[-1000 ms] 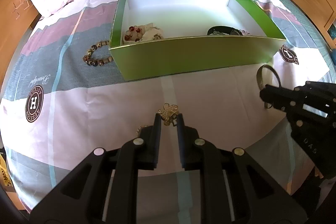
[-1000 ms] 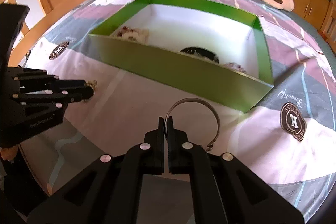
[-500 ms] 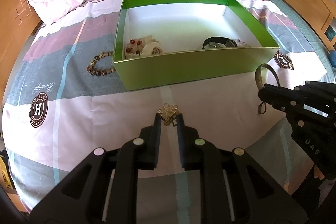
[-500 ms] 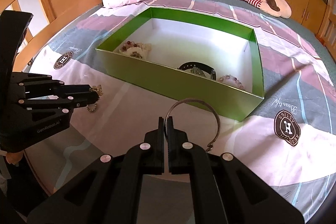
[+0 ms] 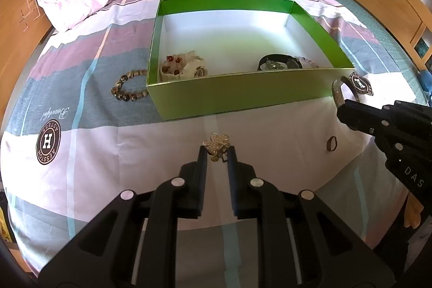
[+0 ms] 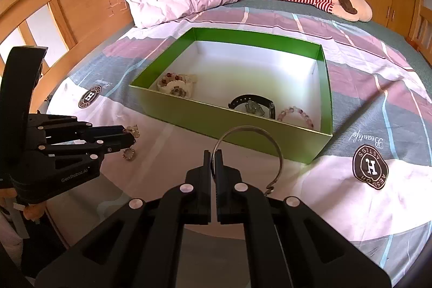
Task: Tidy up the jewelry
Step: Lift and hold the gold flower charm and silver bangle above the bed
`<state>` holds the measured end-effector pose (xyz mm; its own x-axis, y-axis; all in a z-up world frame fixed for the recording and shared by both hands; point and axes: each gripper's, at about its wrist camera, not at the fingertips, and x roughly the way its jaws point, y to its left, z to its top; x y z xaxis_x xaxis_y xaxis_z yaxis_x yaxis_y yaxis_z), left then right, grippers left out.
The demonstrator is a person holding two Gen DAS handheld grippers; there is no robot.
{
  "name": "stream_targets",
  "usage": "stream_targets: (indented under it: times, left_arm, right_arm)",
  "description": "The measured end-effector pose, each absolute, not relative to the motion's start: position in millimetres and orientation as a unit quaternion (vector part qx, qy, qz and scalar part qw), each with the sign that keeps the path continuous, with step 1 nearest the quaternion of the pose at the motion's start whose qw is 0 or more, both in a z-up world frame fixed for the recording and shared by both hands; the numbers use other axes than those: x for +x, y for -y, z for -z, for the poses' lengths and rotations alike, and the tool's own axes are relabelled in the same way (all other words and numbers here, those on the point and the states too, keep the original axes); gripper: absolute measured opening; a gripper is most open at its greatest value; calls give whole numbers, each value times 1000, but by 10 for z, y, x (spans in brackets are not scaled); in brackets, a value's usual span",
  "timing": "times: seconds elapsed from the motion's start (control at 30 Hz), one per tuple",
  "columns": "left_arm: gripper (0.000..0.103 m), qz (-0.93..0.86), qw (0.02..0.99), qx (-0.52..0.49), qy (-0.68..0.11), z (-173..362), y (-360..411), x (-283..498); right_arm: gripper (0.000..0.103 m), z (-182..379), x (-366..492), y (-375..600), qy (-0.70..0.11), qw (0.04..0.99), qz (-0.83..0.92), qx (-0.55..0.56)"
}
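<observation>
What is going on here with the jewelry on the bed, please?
A person is sorting jewelry into a green box on the bed. The left tool grips a gold flower brooch, the right tool a silver bangle, both short of the box. A beaded bracelet and a small ring lie outside it.

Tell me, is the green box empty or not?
Not empty. The green box holds a black watch, a pink bead bracelet and pale jewelry.
</observation>
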<state>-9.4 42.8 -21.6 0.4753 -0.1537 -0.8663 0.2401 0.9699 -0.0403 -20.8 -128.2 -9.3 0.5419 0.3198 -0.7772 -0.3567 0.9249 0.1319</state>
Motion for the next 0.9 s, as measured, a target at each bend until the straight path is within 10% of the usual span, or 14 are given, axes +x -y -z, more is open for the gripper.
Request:
stream_targets:
  times: [0.9]
  left_arm:
    - [15, 98, 857, 57, -502, 290, -400, -78]
  right_arm:
    - [2, 396, -197, 1147, -462, 863, -200, -40]
